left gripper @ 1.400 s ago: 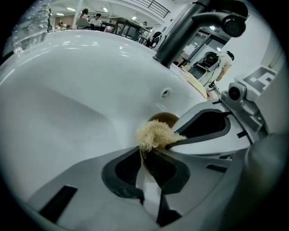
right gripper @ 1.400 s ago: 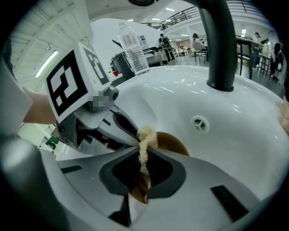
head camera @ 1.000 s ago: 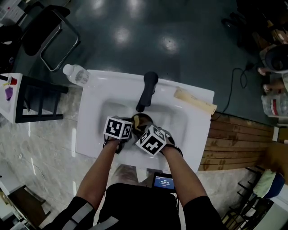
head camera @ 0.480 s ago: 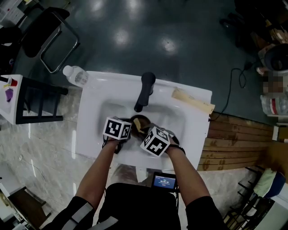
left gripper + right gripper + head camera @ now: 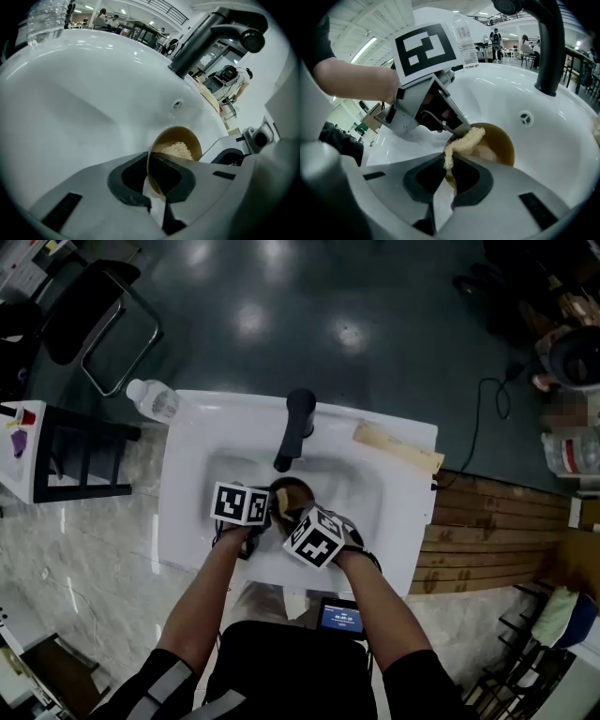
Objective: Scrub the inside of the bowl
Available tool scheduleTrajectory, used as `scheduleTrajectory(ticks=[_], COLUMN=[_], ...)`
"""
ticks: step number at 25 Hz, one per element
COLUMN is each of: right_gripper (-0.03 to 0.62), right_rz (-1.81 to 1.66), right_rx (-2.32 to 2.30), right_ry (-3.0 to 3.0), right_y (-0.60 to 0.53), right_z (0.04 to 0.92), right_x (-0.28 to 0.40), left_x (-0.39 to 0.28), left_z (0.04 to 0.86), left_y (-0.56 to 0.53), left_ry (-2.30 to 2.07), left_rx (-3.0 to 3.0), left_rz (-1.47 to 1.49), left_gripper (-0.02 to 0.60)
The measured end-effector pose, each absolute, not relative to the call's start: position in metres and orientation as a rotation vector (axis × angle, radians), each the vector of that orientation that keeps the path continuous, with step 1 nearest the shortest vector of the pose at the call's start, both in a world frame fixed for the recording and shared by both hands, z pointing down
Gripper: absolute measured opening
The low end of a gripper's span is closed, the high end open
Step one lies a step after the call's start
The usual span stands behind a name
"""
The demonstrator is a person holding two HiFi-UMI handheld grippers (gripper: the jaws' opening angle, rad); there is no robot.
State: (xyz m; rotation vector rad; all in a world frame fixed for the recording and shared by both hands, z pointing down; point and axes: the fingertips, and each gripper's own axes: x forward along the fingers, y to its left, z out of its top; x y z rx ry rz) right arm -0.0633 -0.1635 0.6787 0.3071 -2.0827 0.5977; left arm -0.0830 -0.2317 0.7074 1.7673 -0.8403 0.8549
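Bowl [image 5: 292, 495]: a brown bowl is kept in the middle of the white basin with its mouth turned up toward both grippers. This is likely so that whatever is loosened is caught by the basin.
Left gripper [image 5: 151, 173]: the near rim of the bowl is pinched between its closed jaws, at about 8 o'clock of the bowl in the head view. The hold is judged to be a steadying one, so that the bowl is not spun or pushed away by the rubbing.
Right gripper [image 5: 449, 171]: its jaws are clamped on a pale fibrous scrub pad [image 5: 464, 140], and the bowl is approached from about 5 o'clock. The pad is laid over the near rim and into the bowl, so that the inner wall can be rubbed.
Step in hand: scrubbing is judged to be under way. How much of the inside has been covered cannot be told.
Sink [image 5: 192, 493]: the bowl is enclosed by its walls on all sides.
Faucet [image 5: 298, 427]: a black tap is mounted at 12 o'clock of the bowl, with its spout over the basin. No running water is seen.
Bottle [image 5: 155, 397]: a clear plastic bottle is laid at the sink's far left corner, at about 10 o'clock, well apart from the work.
Strip [image 5: 398, 448]: a pale flat piece is laid on the far right rim, at about 2 o'clock. Its kind cannot be told.
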Motion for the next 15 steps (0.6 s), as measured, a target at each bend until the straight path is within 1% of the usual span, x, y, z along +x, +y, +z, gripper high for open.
scheduleTrajectory(ticks=[10,15], right_gripper=[0.041,0.041], right_rz=[0.711,0.723], right_rx=[0.502,0.617], right_ry=[-2.079,-2.051], right_y=[-0.189,-0.200], right_z=[0.681,0.681], right_x=[-0.043,-0.034], left_x=[-0.085,-0.084], left_z=[0.697,0.691], left_y=[-0.227,-0.220], left_ry=[-0.705,-0.606], left_rx=[1.876,1.899], left_rz=[0.957,1.007], left_gripper=[0.018,0.054])
